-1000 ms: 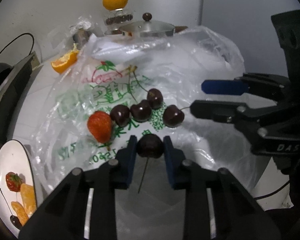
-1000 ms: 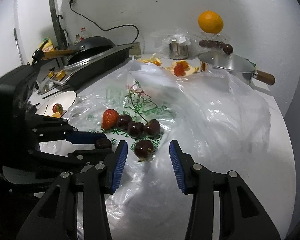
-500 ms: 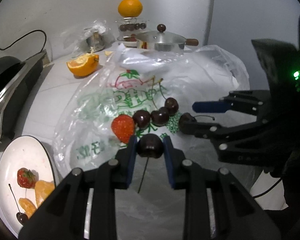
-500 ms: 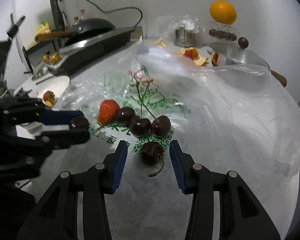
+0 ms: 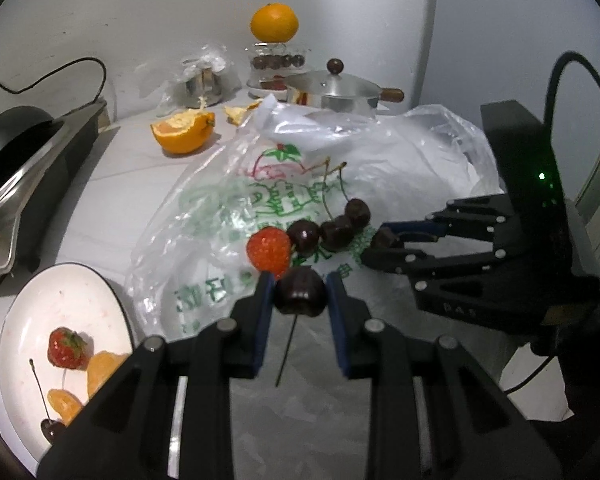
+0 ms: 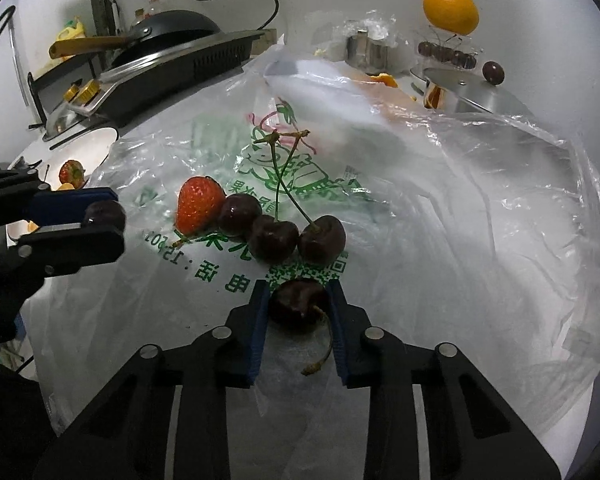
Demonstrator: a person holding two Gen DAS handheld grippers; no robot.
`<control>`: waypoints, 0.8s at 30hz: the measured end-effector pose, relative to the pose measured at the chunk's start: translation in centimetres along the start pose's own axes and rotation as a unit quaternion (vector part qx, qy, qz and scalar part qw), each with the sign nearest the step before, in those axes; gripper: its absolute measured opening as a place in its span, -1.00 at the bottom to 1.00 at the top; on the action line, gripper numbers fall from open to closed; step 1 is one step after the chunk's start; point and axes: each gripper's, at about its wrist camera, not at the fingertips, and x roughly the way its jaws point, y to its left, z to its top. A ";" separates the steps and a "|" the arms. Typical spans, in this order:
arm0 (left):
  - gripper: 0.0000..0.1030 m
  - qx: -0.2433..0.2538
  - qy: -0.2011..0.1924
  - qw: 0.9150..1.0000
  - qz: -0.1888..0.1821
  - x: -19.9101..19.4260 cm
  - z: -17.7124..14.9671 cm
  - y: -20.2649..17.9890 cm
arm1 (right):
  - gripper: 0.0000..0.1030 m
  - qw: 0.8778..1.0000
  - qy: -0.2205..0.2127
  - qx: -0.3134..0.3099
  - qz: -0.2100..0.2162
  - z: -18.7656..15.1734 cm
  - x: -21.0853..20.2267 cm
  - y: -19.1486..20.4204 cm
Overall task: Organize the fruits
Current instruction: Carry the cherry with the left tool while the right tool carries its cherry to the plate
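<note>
My left gripper (image 5: 300, 294) is shut on a dark cherry (image 5: 300, 296) with its stem hanging down, held above the plastic bag (image 5: 400, 160). My right gripper (image 6: 298, 306) is shut on another dark cherry (image 6: 296, 306) on the bag. A strawberry (image 6: 198, 208) and three dark cherries (image 6: 274, 238) lie in a row on the bag just beyond it. A white plate (image 5: 60, 304) at the lower left of the left wrist view holds a strawberry, orange segments and a cherry. The left gripper also shows in the right wrist view (image 6: 100, 216), at the left.
A half orange (image 5: 184, 134), a lidded steel pot (image 5: 332, 94) and a whole orange (image 5: 274, 22) on a glass jar stand at the back. A stove with a black pan (image 6: 168, 32) is at the left. The right gripper's cable (image 5: 556, 80) hangs at the right.
My right gripper has closed on the near cherry, which lay free between its open fingers before. My left gripper has drawn back with its cherry, bringing more of the plate into view.
</note>
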 end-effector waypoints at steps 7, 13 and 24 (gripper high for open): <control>-0.47 -0.003 -0.011 1.000 0.001 -1.3 -0.4 0.4 | -0.42 1.000 -0.010 -0.005 0.003 0.2 -1.1 1.1; -0.47 -0.004 -0.020 1.000 0.002 -2.6 -1.0 0.8 | -0.42 1.000 -0.024 -0.016 0.008 1.0 -2.2 2.9; -0.47 -0.015 -0.042 0.999 0.011 -5.7 -2.3 2.4 | -0.42 0.998 -0.041 -0.036 0.015 1.6 -4.1 6.3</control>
